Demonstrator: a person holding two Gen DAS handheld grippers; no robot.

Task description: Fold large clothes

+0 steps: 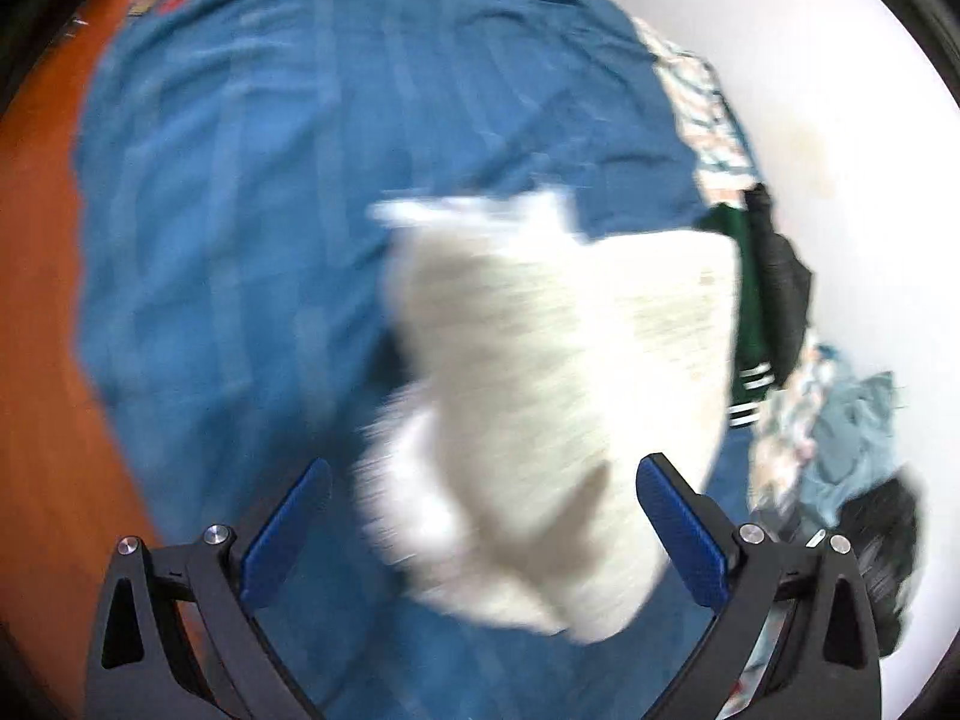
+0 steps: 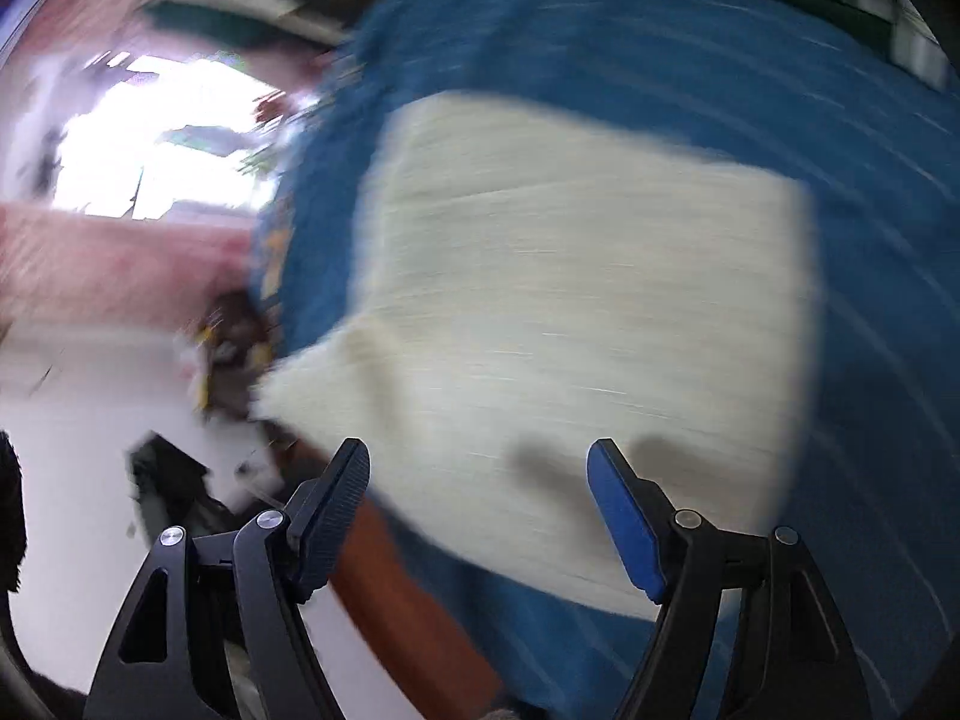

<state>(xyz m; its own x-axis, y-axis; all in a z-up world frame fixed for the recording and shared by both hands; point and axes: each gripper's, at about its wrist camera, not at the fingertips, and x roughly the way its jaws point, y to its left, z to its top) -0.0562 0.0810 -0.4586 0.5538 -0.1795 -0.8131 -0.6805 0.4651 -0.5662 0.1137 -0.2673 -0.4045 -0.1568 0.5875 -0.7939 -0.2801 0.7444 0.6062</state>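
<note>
A white fuzzy garment (image 1: 540, 408) lies folded in a rough rectangle on a blue bedspread (image 1: 270, 180). My left gripper (image 1: 480, 477) is open above its near end, holding nothing. In the right wrist view the same white garment (image 2: 570, 312) lies on the blue bedspread (image 2: 870, 360), blurred by motion. My right gripper (image 2: 480, 462) is open above the garment's near edge, holding nothing.
A pile of other clothes (image 1: 780, 312), green, black and patterned, lies along the bed's right side by a white wall (image 1: 810, 60). Orange-brown wood (image 1: 42, 300) borders the bed on the left. In the right wrist view a bright window (image 2: 162, 138) and white floor (image 2: 72, 450) lie left.
</note>
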